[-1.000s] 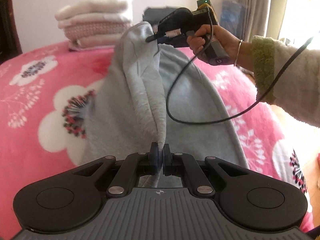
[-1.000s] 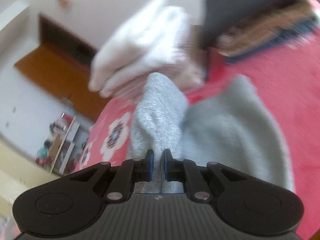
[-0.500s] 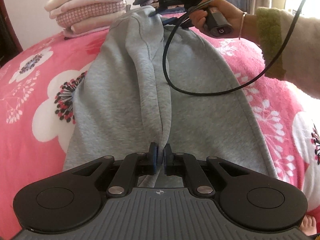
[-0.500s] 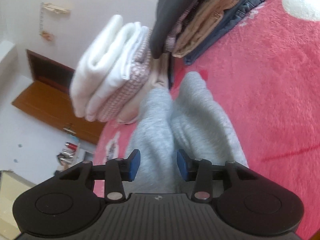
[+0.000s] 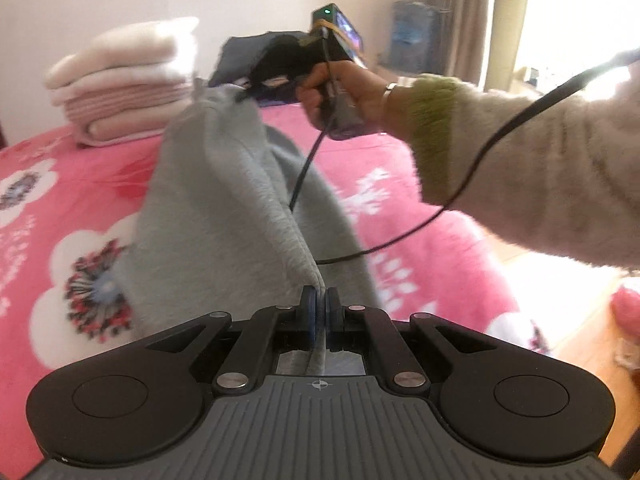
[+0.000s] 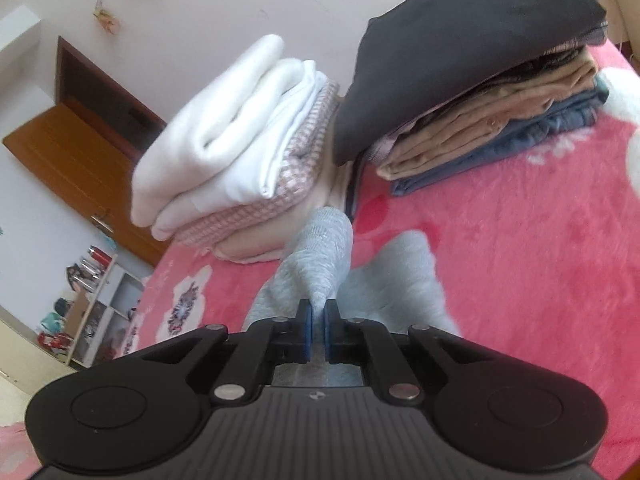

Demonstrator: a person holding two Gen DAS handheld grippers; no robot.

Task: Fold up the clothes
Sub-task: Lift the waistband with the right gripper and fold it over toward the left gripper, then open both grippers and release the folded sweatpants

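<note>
A grey fleece garment (image 5: 208,216) is held up in a ridge over the pink flowered bed cover (image 5: 52,184). My left gripper (image 5: 320,304) is shut on its near edge, with cloth pinched between the blue pads. At the far end my right gripper (image 5: 244,94), held in a person's hand (image 5: 352,88), grips the garment's other end. In the right wrist view my right gripper (image 6: 318,316) is shut on a grey fold (image 6: 320,256), and the rest of the garment (image 6: 400,276) hangs down to the bed.
A stack of folded white and pink clothes (image 6: 240,152) and a second stack of dark, tan and blue clothes (image 6: 472,80) sit at the bed's far side. A black cable (image 5: 460,188) hangs across the garment. A fuzzy sleeve (image 5: 520,168) reaches in from the right.
My right gripper, open half a second ago, has shut on the grey fold. The garment has been lifted off the bed again into a ridge between both grippers.
</note>
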